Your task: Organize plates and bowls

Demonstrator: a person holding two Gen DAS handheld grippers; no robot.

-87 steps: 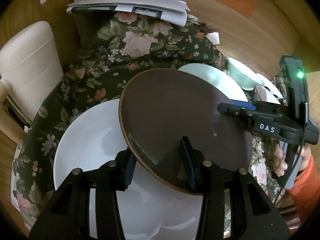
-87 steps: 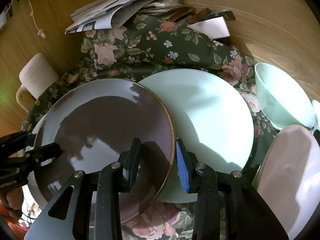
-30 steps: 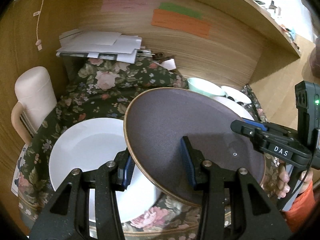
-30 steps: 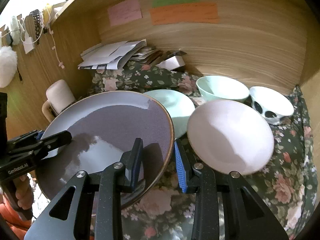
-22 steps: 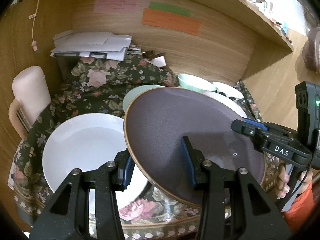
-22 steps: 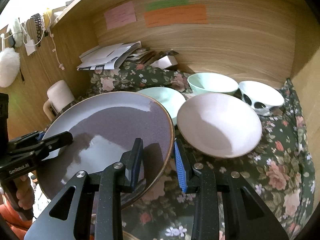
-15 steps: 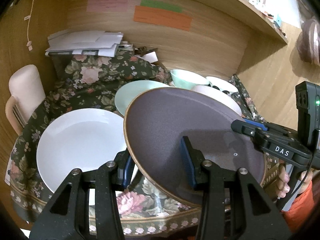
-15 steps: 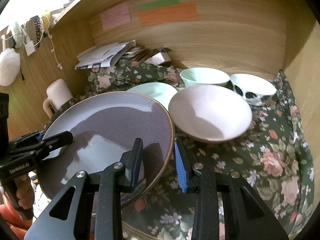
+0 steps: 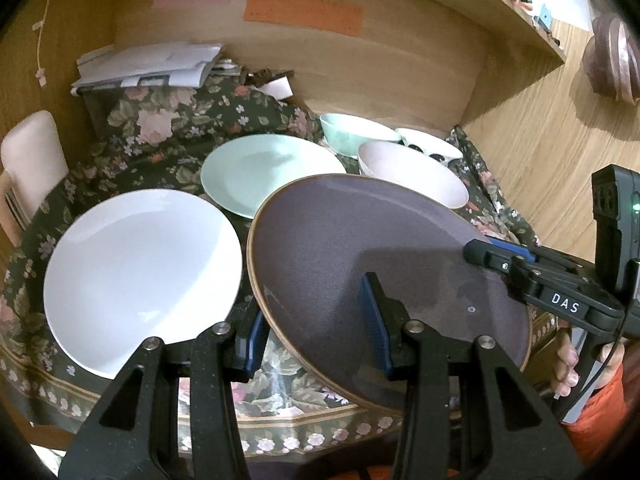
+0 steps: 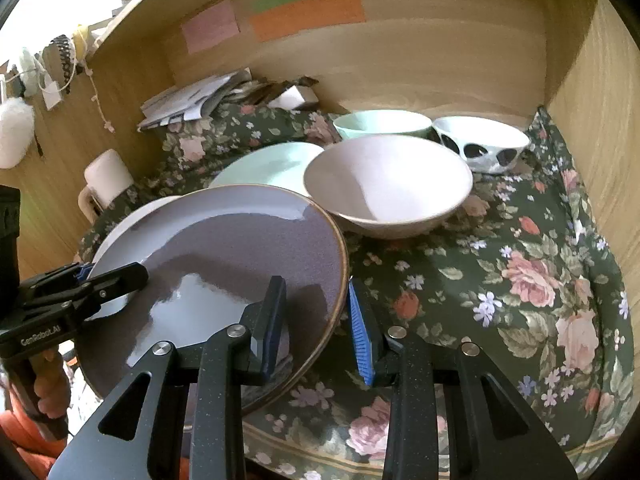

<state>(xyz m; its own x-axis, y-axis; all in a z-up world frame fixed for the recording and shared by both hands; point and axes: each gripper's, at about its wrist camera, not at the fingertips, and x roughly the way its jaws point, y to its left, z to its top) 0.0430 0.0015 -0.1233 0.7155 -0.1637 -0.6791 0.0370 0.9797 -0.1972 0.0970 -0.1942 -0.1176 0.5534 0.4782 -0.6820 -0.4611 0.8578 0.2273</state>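
While held, bowls (image 10: 388, 184) beyond plate (image 10: 224, 272).

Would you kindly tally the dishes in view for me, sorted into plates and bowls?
Plates: 3 — round brown plate with tan rim, white round plate, mint green plate.
Bowls: 3 — wide pale pink bowl, mint green bowl, white bowl with black spots.
Total: 6 dishes.

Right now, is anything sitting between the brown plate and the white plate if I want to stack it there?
Nothing visible. The brown plate, held at opposite rims by the left gripper and right gripper, hangs just right of the white plate, whose top is bare. The mint plate lies behind, out of the path.
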